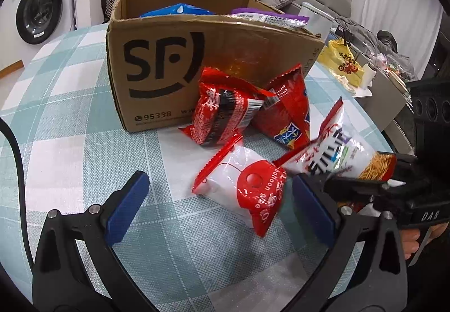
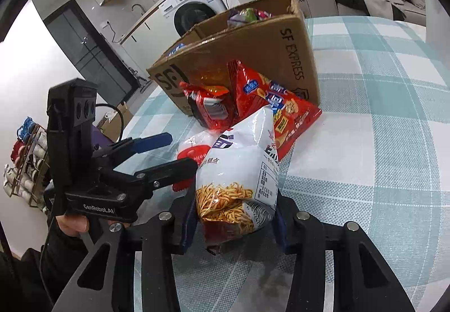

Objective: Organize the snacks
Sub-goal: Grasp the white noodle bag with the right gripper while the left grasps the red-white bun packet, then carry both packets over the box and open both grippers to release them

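Snacks, four loose packets, lying on the checked tablecloth (image 1: 70, 126) in front of the cardboard box (image 1: 157, 64), which is already holding a blue packet (image 1: 180, 9) and a purple packet (image 1: 267, 15).

Item one: white noodle-snack bag (image 2: 239, 168). I am pinching its lower end in my right gripper (image 2: 233, 225); the blue pads are pressing in on both sides of the bag and its top is standing up ahead of the fingers. In the left wrist view the same bag (image 1: 346, 154) is sitting just to the right of my left gripper's right finger.

Item two: white packet with the red apple print (image 1: 247, 188). It is lying between the spread fingers of my left gripper (image 1: 222, 208), nearer the right pad, and no pad is touching it as far as I can tell.

Items three and four: a dark red packet (image 1: 225, 112) and a red cracker bag (image 1: 287, 106), both leaning against the box wall, beyond both grippers.

Handling note for the step in hand, as I judge it: I am treating the noodle bag as the piece going into the box next. The grip is low on a puffy, slippery bag, so I am planning to lift straight up before swinging toward the box, clearing its raised front wall and the apple packet beside it, and letting go only once the bag is over the opening. I am keeping the left gripper spread and clear of the right one's path, since the two are crowding each other.
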